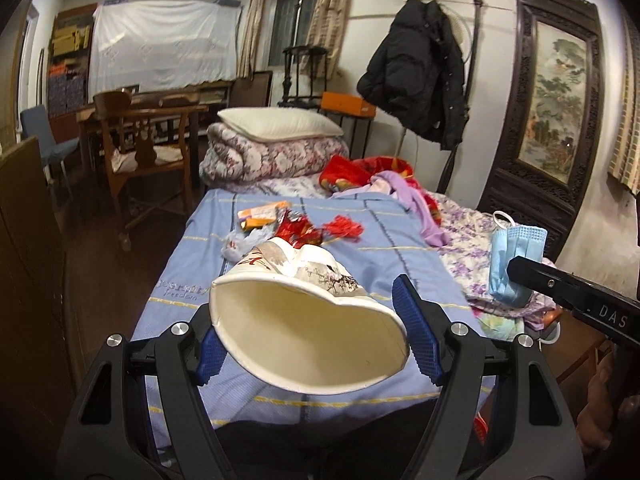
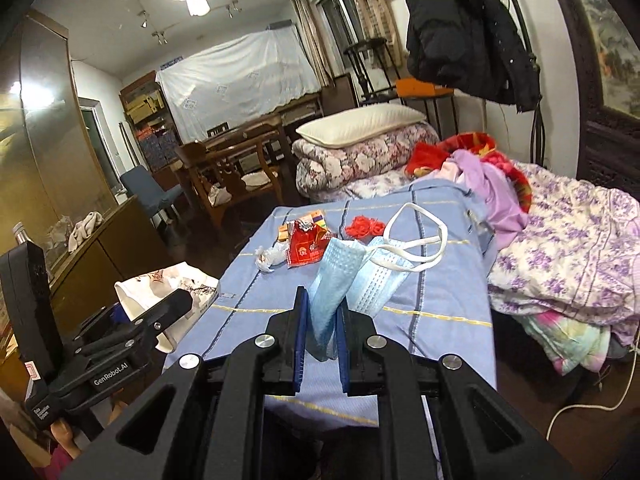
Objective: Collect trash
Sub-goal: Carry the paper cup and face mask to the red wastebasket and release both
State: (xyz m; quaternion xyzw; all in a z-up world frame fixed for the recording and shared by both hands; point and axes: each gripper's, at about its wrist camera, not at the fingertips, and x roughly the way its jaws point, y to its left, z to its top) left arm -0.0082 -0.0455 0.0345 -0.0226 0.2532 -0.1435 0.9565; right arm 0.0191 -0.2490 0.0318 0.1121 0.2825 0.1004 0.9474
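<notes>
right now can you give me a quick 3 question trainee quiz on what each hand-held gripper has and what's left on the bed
1. True or false: the right hand-held gripper is shut on the blue face mask.
2. What does the left hand-held gripper hold: A) paper cup, B) pillow, C) jacket?
3. Which sheet carries the remaining wrappers: blue or floral?

Key: 1 true; 2 A; 3 blue.

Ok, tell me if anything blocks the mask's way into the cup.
Nothing visible does. The right gripper holds the mask in the air beside the cup, which the left gripper holds with its open mouth clear of the bed.
</notes>
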